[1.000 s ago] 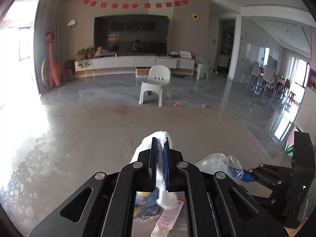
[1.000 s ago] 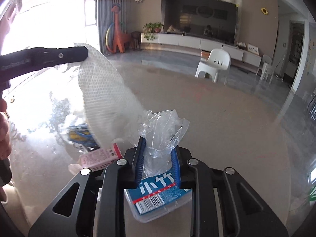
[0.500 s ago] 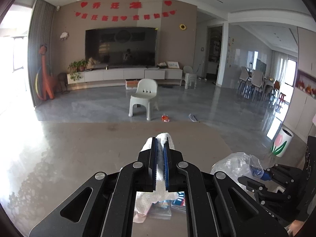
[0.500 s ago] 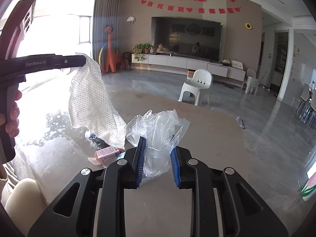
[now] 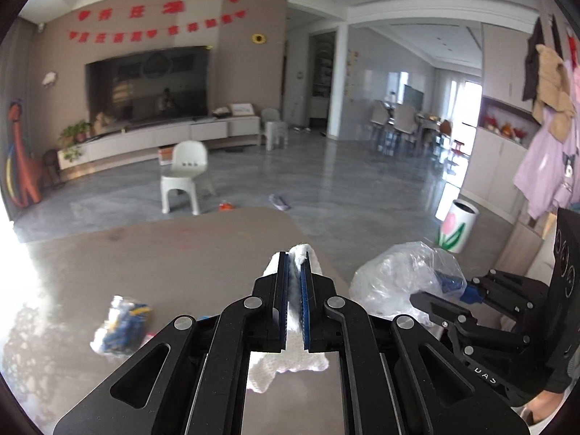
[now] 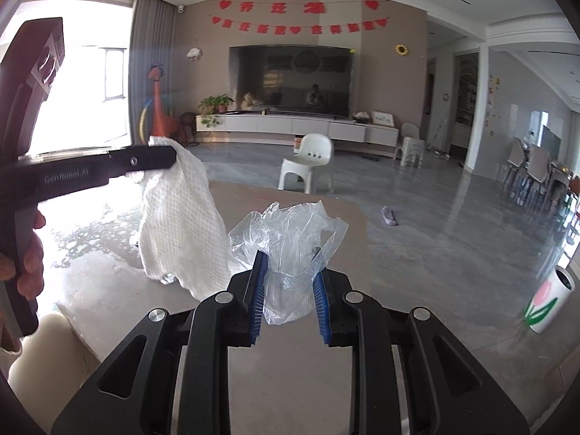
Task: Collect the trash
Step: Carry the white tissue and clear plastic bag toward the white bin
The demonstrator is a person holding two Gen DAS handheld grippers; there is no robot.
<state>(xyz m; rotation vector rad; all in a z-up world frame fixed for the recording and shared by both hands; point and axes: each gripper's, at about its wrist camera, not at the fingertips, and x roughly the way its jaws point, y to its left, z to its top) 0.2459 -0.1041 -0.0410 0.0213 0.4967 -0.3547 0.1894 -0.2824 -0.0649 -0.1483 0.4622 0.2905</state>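
Note:
My left gripper (image 5: 294, 264) is shut on a white textured paper towel (image 5: 286, 368), which hangs down from the jaws above the table. From the right wrist view the same left gripper (image 6: 170, 156) shows at the left with the paper towel (image 6: 177, 224) draped below it. My right gripper (image 6: 288, 272) is shut on a crumpled clear plastic bag (image 6: 290, 232). In the left wrist view that right gripper (image 5: 449, 284) and its plastic bag (image 5: 391, 275) sit to the right. A blue and white wrapper (image 5: 121, 322) lies on the table (image 5: 181, 253).
A white bin with a tulip picture (image 5: 457, 225) stands on the floor to the right, also the bin (image 6: 547, 304). A small white chair (image 5: 183, 175) stands beyond the table. Small bits of litter (image 5: 279, 201) lie on the grey floor. Clothes (image 5: 547, 145) hang at the far right.
Both grippers have risen and swung to the right, carrying the paper towel and the plastic bag. The pink box and the blue packet under the bag have left view; the tulip bin has come in.

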